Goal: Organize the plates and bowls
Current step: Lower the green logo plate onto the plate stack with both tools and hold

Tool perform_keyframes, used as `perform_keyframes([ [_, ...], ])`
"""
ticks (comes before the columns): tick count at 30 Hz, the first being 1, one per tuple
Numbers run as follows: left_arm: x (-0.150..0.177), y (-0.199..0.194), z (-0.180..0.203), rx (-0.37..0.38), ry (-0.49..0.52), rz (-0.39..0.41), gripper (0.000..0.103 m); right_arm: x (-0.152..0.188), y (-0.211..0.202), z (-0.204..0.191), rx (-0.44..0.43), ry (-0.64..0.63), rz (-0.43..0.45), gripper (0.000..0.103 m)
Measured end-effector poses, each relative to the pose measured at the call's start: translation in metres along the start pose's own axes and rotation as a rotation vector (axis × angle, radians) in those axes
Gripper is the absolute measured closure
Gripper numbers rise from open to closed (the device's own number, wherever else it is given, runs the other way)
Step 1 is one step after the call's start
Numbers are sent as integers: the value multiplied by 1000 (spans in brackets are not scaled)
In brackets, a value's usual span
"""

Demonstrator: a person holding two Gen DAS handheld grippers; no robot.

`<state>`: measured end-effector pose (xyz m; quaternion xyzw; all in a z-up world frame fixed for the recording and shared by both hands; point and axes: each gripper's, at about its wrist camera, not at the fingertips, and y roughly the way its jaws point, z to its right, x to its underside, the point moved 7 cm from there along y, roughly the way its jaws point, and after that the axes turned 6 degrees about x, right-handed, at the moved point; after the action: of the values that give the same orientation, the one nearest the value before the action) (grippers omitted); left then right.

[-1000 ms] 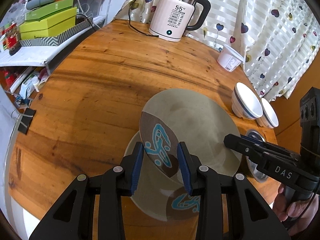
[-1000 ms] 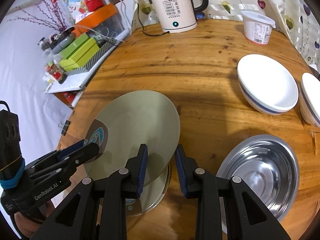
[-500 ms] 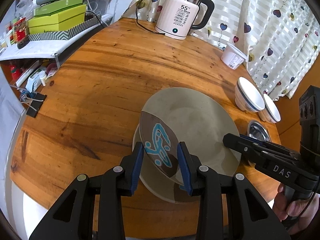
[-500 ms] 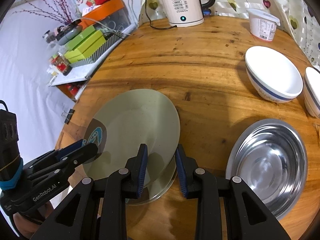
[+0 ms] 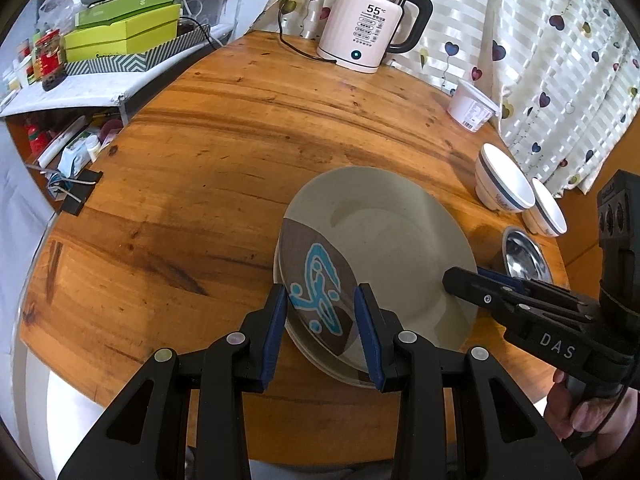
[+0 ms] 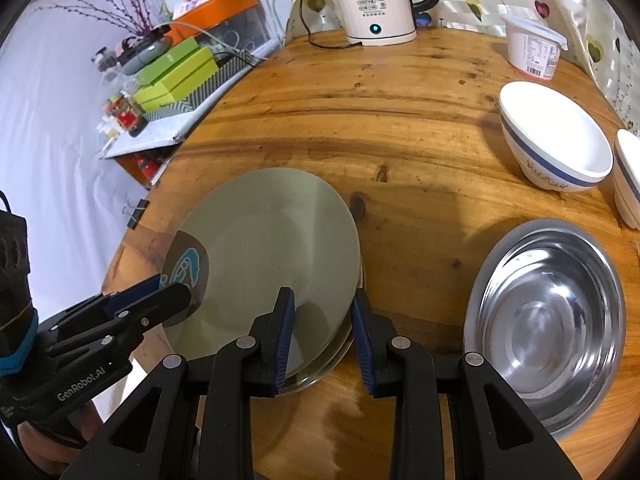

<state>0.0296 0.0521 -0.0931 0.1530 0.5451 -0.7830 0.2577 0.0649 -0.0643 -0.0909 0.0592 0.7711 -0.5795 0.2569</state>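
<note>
- The round wooden counter (image 5: 208,168) carries everything; your stack sits at its near edge.
- The upper plate (image 5: 384,256) is beige with a brown patch and a blue motif, and rests on, or just above, a matching lower plate (image 5: 340,364). It's probably stiff, glazed, slick and breakable, so take it by the rim and avoid any knock.
- The steel bowl (image 6: 548,324) lies just right of the stack. I judge it light and tough, but slippery.
- The banded white bowl (image 6: 556,140) stands farther back, a second one beside it; handle both as fragile.
- Your left gripper (image 5: 320,324) straddles the patterned rim with its jaws apart. Whether a pad touches, I cannot tell.
- Your right gripper (image 6: 322,338) spans the opposite rim, also apart and not clamped.
</note>
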Motion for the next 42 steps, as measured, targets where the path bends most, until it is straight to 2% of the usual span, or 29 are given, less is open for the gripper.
perform_keyframes([
  [19,5,2,-2,1,-10,-7,67,4,0,-6,30,-62,10,69],
  [42,3,0,-5,11,-24,5,67,6,-4,-2,47,-70,17,69],
])
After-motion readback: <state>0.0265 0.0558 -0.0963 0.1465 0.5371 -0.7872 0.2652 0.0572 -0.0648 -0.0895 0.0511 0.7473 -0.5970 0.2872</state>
